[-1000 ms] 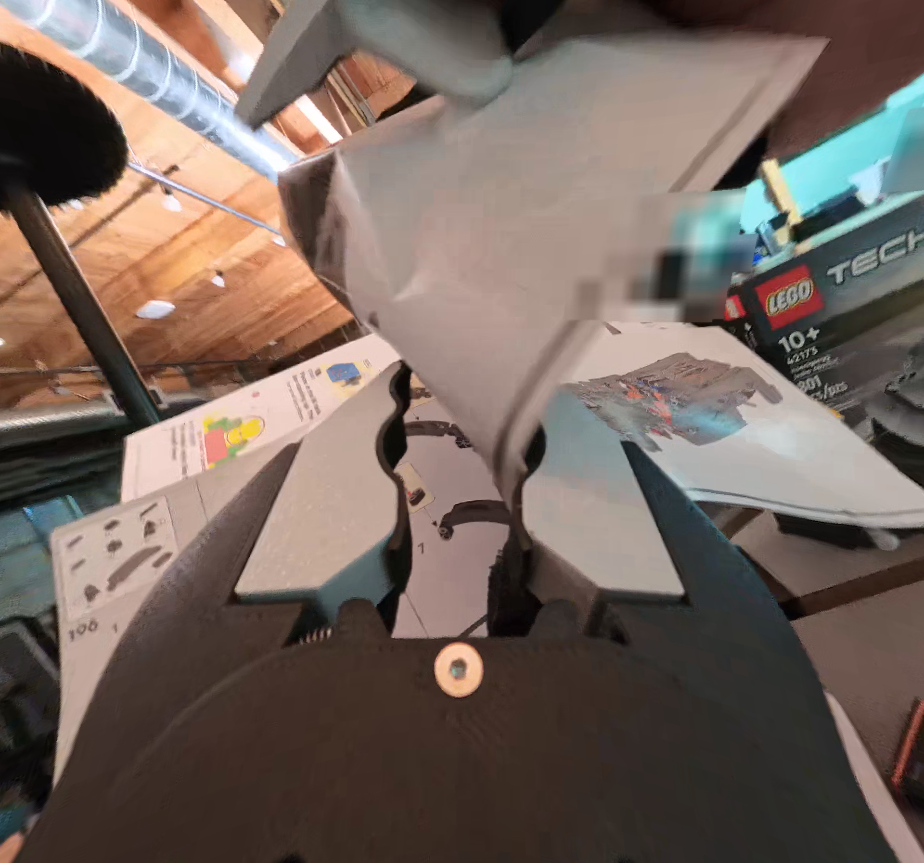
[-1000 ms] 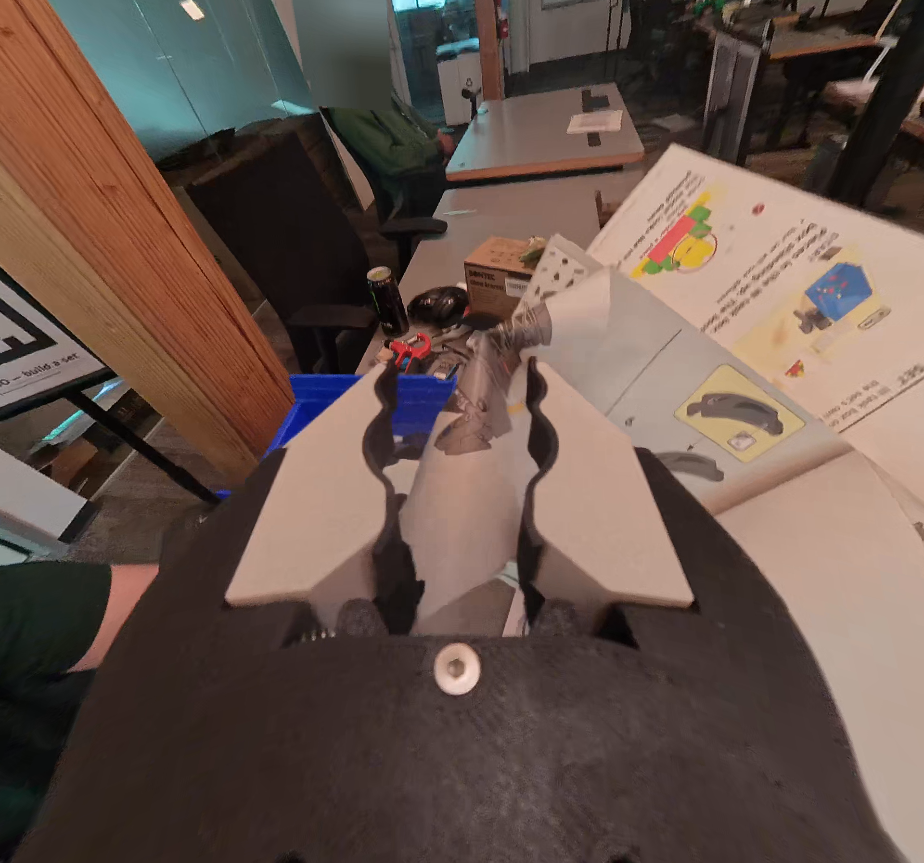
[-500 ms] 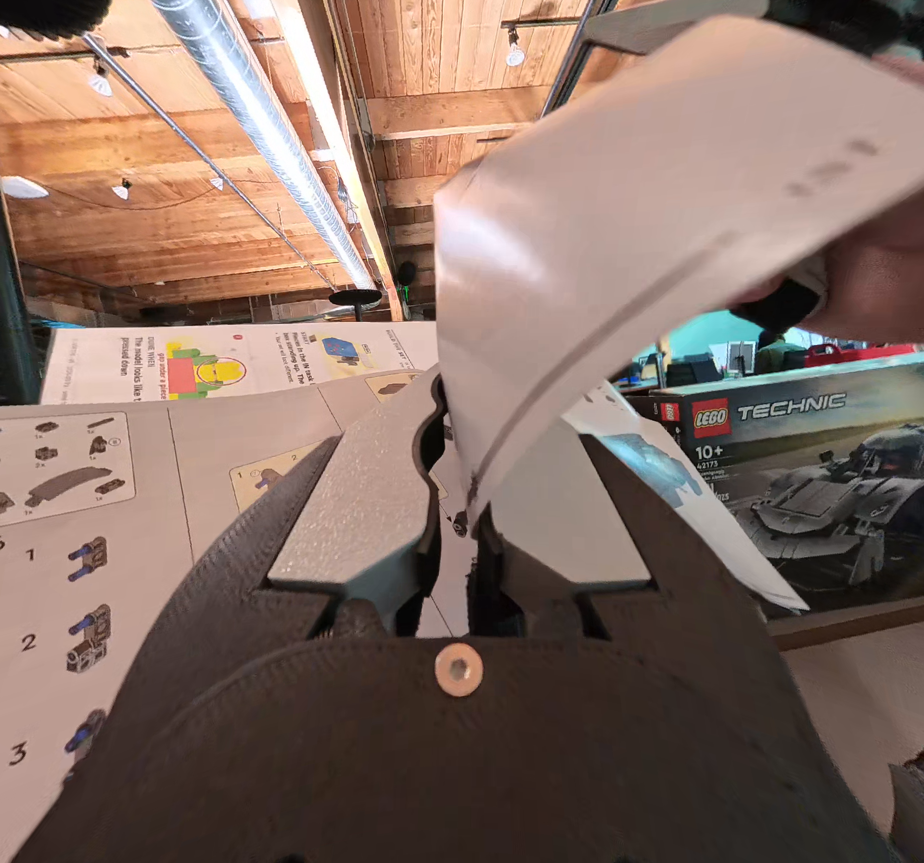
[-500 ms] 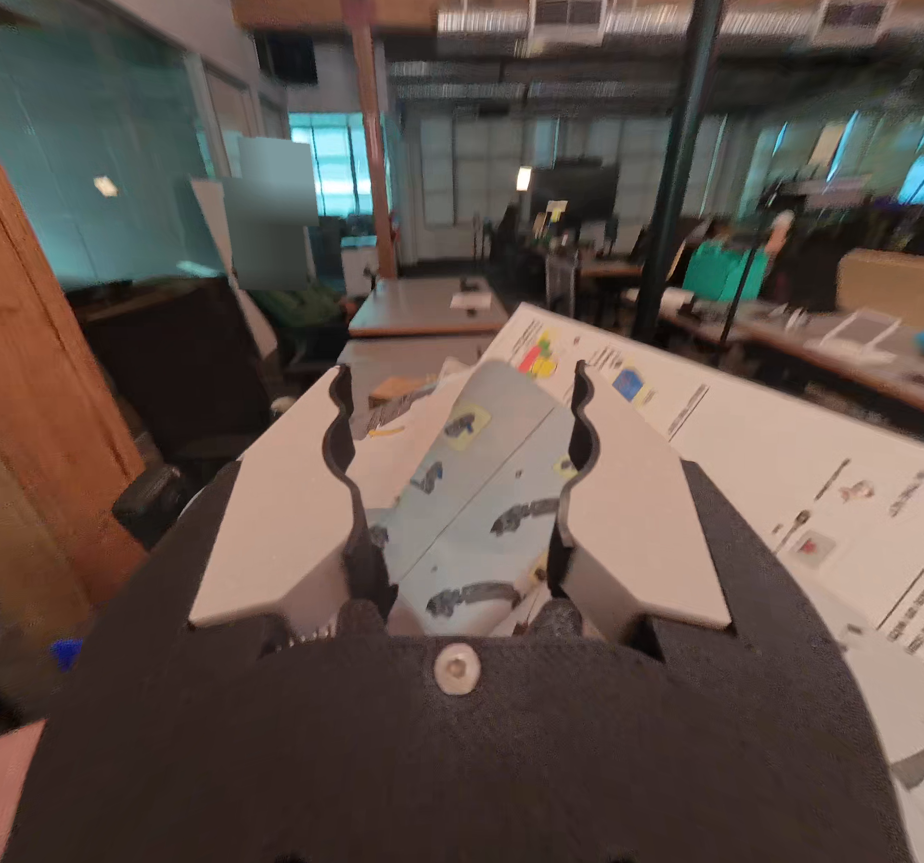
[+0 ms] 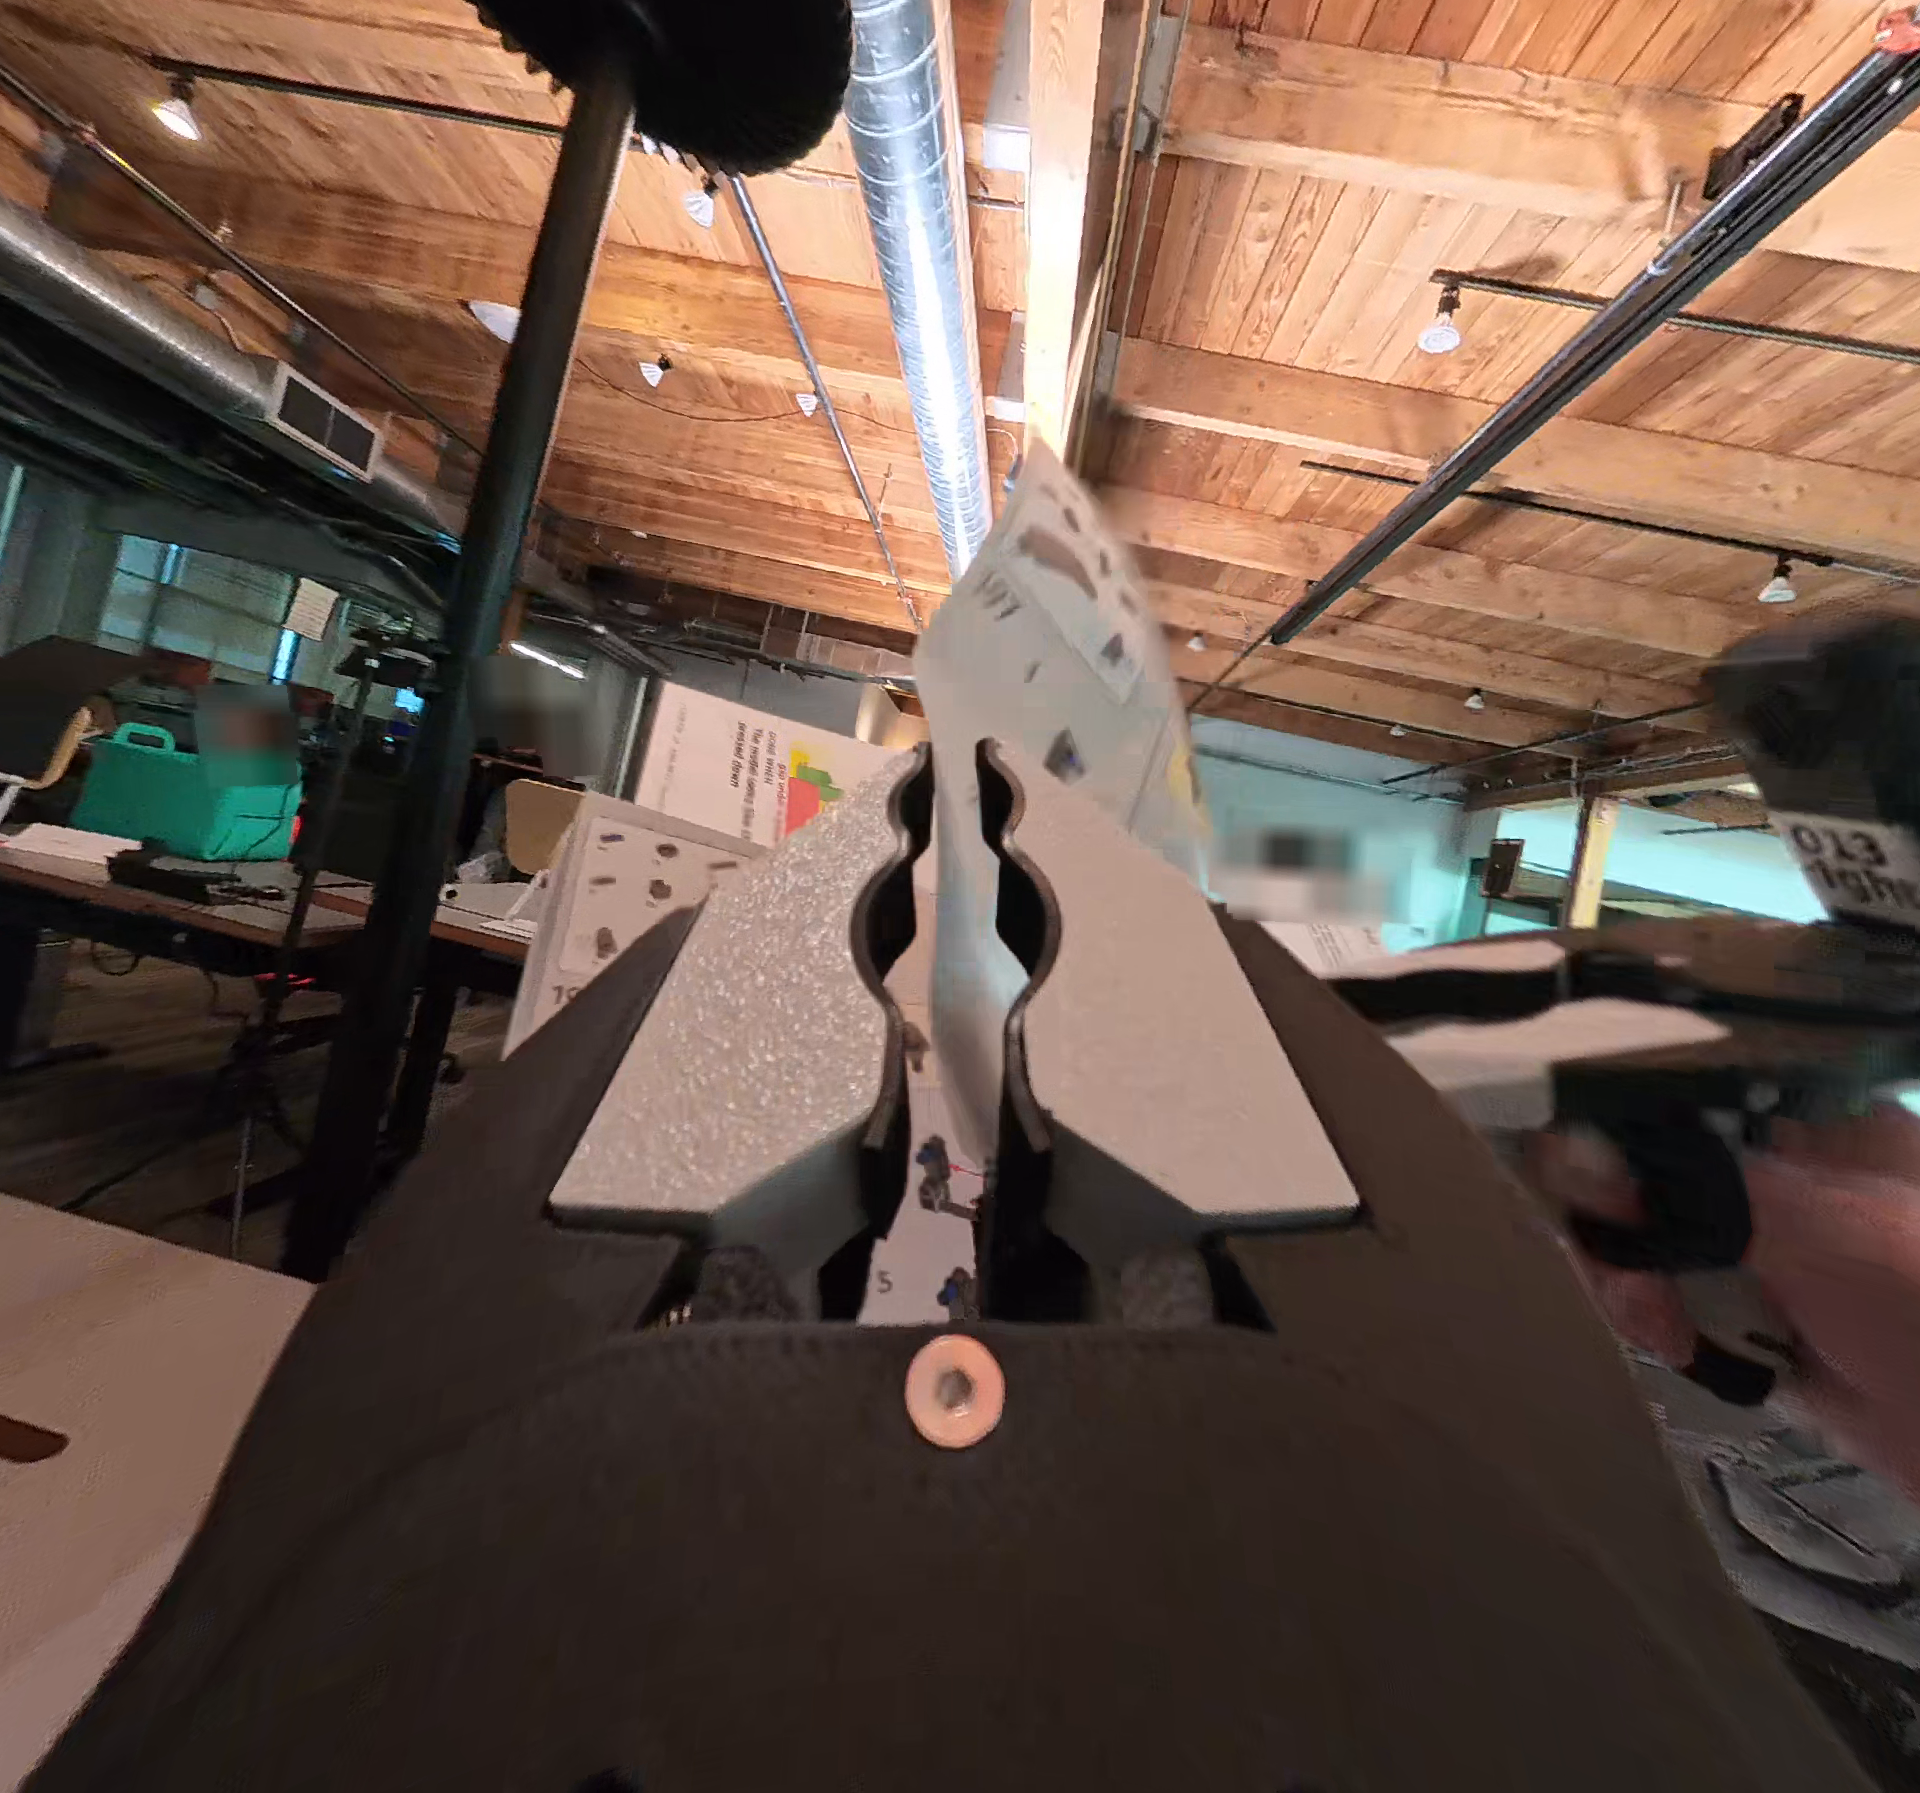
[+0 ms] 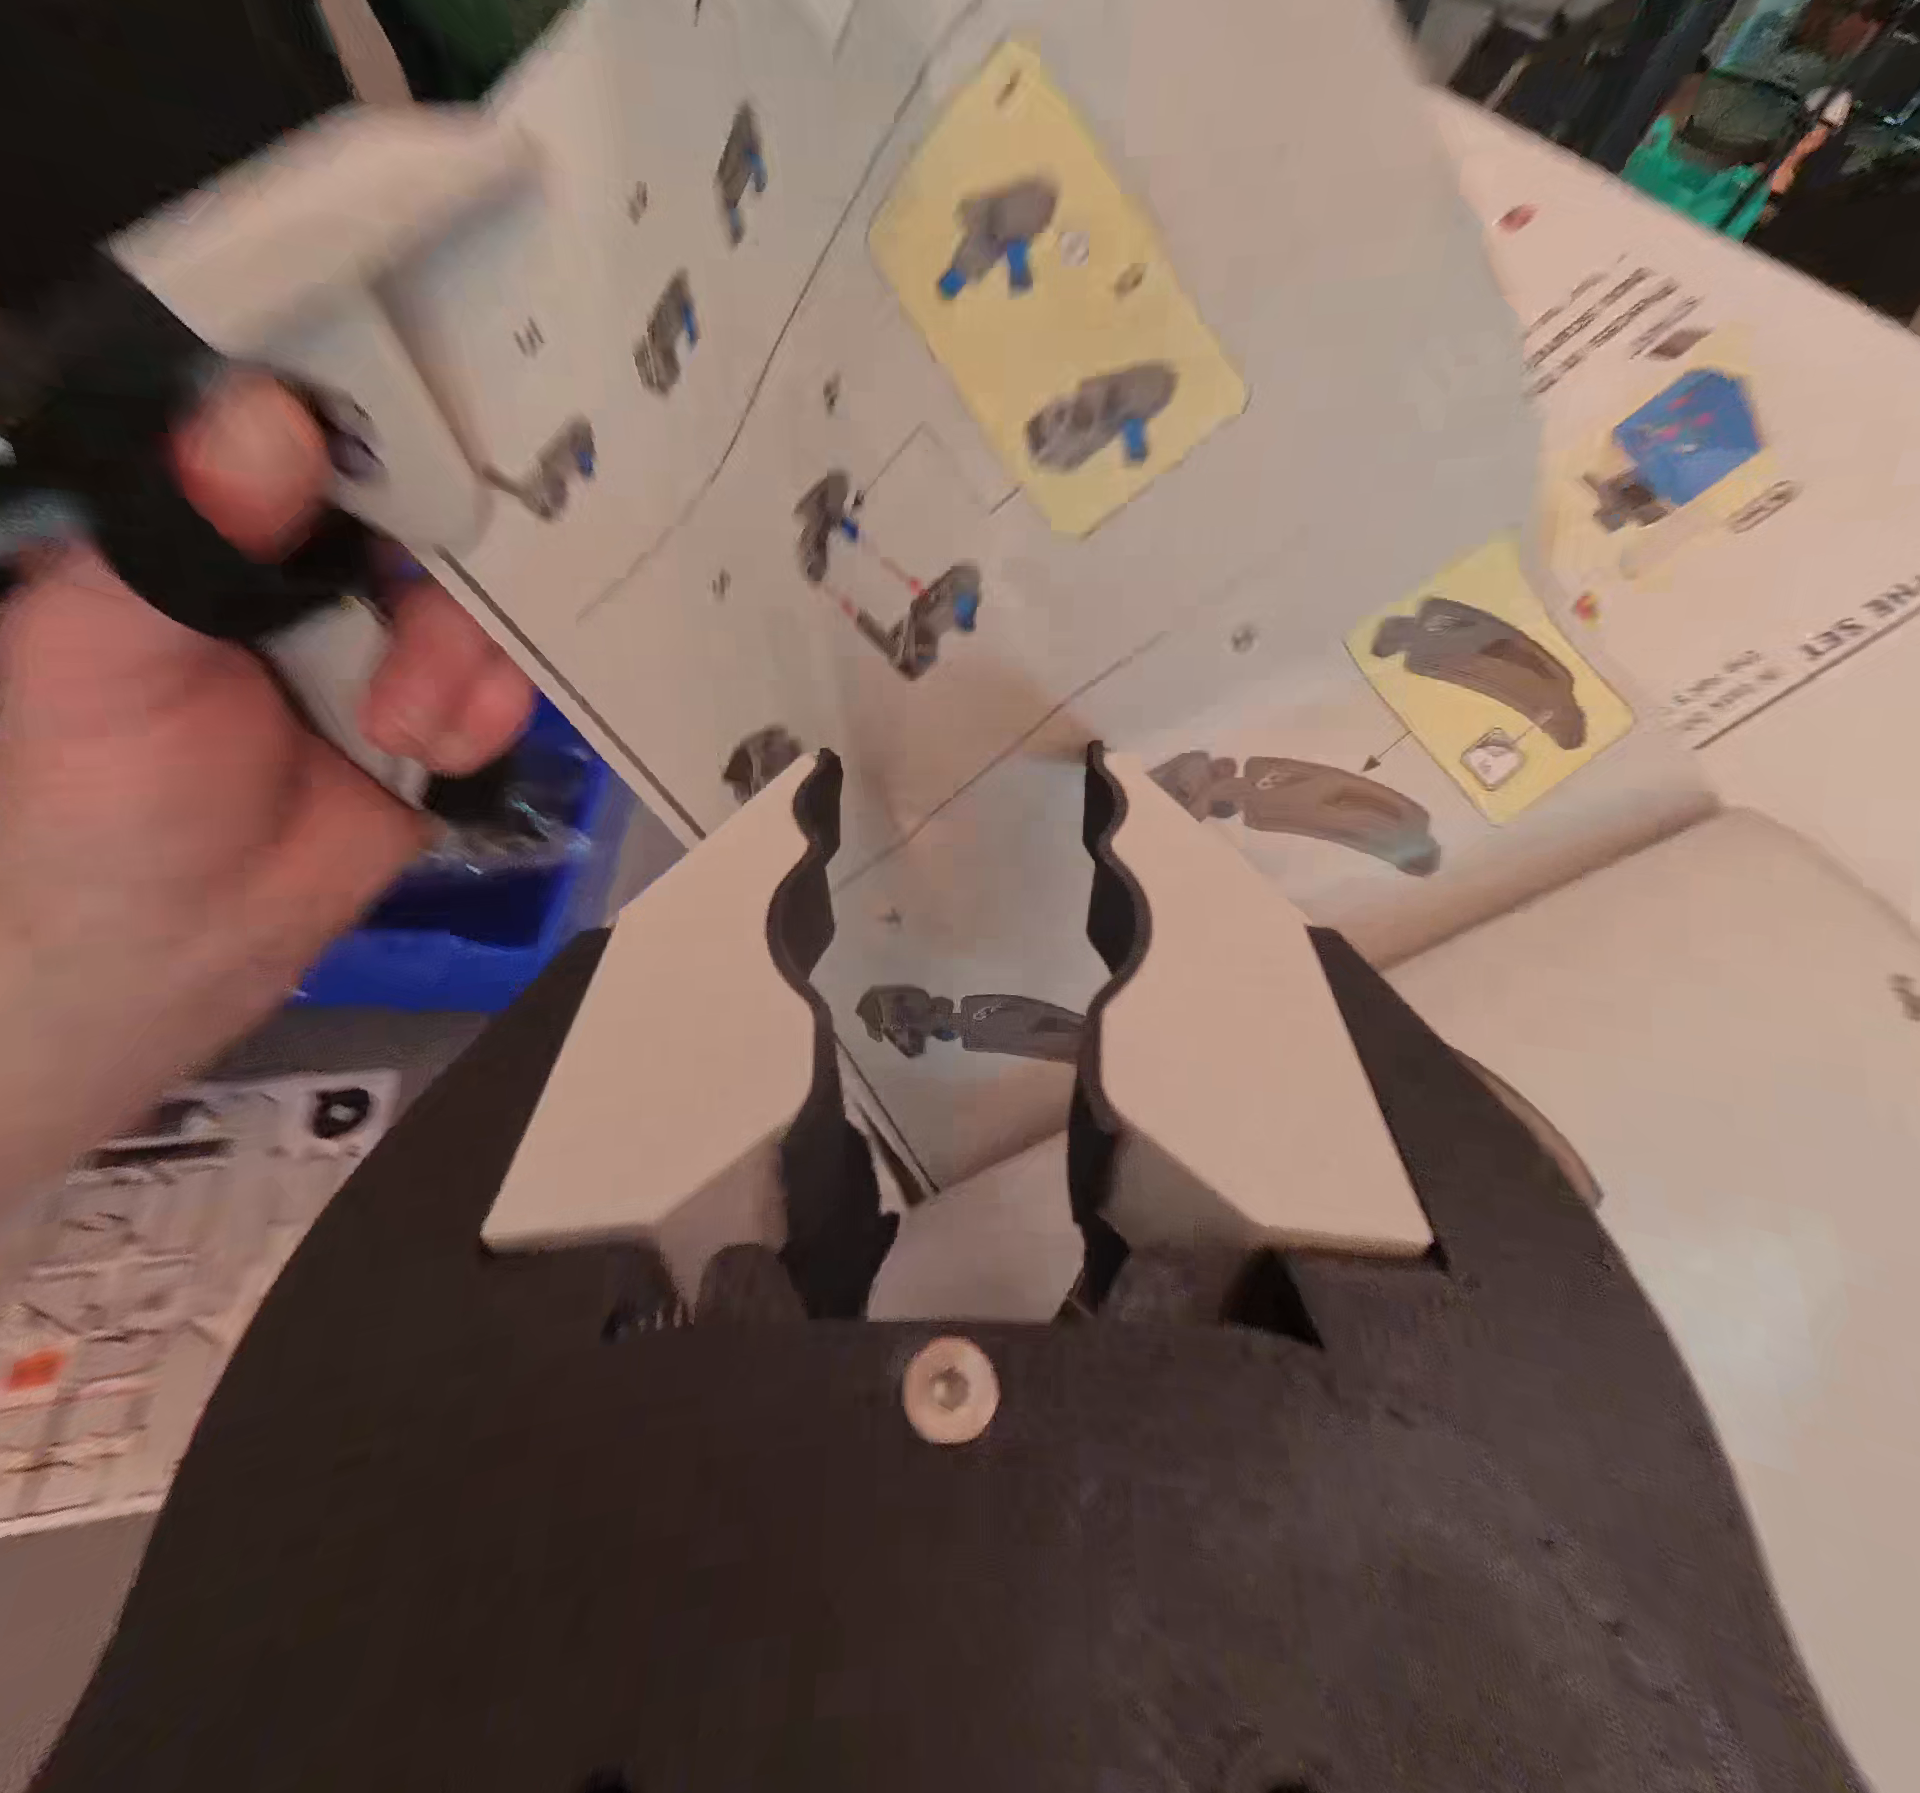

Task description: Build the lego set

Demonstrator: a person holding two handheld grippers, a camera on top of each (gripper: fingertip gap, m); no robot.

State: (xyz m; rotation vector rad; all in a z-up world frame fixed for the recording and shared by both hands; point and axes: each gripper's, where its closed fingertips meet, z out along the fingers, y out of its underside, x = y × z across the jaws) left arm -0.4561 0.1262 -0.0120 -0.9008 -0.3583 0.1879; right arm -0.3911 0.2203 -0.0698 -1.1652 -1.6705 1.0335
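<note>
The instruction booklet lies open on the table. My left gripper (image 5: pixel 954 756) is shut on one of its pages (image 5: pixel 1049 621), which stands up from between the jaws, blurred with motion. In the right wrist view this page (image 6: pixel 935 185) is lifted and curved, and one left gripper finger (image 6: pixel 416 289) and a hand (image 6: pixel 156 756) grip it at the left edge. My right gripper (image 6: pixel 956 767) is open and empty just above the booklet's lower pages. It also shows at the right of the left wrist view (image 5: pixel 1382 1000), held by a hand (image 5: pixel 1849 1276).
A large printed sheet (image 6: pixel 1662 393) lies beyond the booklet. A blue bin (image 6: pixel 499 912) sits at the left and a loose printed sheet (image 6: pixel 156 1224) lies at lower left. A black pole (image 5: pixel 488 600) stands left of the left gripper. The pale table (image 6: pixel 1662 1224) runs to the right. Across from one pair of fingers to the other is roughly 12 cm.
The right gripper's jaws have widened and it has swung down over the booklet, away from the page. The left gripper has kept its hold and raised the page upright.
</note>
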